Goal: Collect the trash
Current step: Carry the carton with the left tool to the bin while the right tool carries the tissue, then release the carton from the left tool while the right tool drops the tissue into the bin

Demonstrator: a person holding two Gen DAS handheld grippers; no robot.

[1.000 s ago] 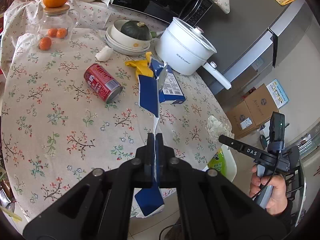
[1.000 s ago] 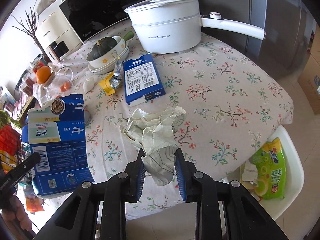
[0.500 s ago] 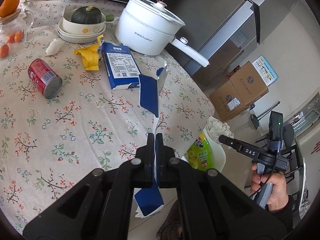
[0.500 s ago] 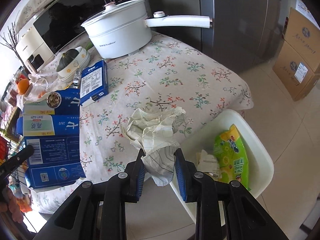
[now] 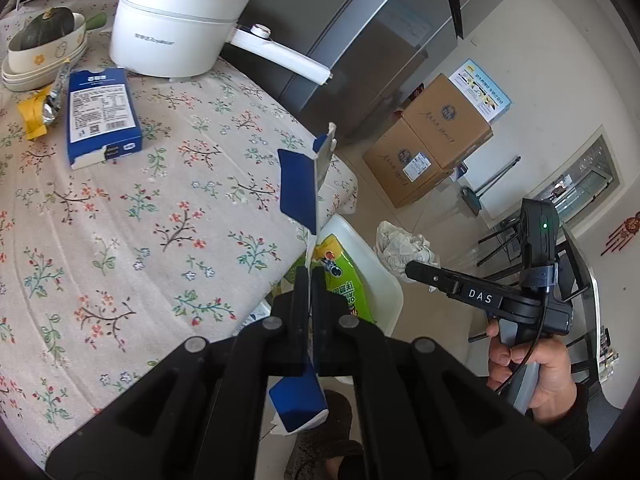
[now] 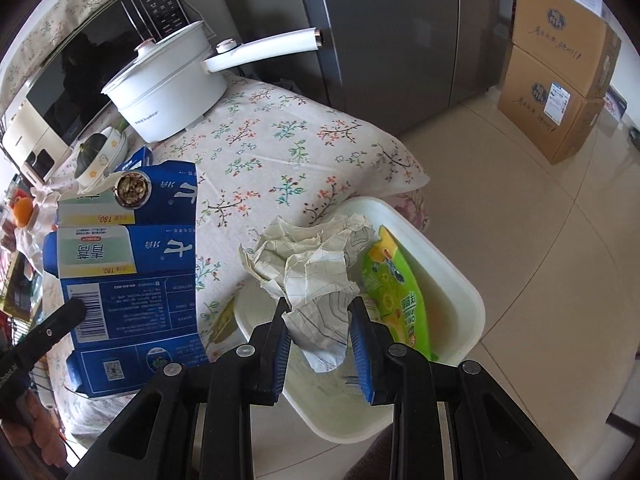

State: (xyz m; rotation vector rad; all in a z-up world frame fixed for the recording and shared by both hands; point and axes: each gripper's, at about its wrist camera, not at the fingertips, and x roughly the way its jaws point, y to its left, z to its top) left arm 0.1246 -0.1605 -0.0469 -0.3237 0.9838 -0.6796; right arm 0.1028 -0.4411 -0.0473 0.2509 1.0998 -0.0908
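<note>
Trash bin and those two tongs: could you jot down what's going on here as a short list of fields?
Left tongs: shut on flattened blue carton, held edge-on over the table edge
Right tongs: shut on crumpled paper, above the bin
White bin: on the floor beside the table, holds a green snack bag
Still on table: blue box, yellow wrapper

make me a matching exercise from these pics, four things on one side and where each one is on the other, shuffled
Things:
1. flattened blue carton
2. crumpled paper
3. green snack bag
4. white pot

Places:
A. standing on the floral tablecloth
B. lying in the white bin
C. pinched in the left gripper
D. clamped in the right gripper

Pairs: 1-C, 2-D, 3-B, 4-A
</note>
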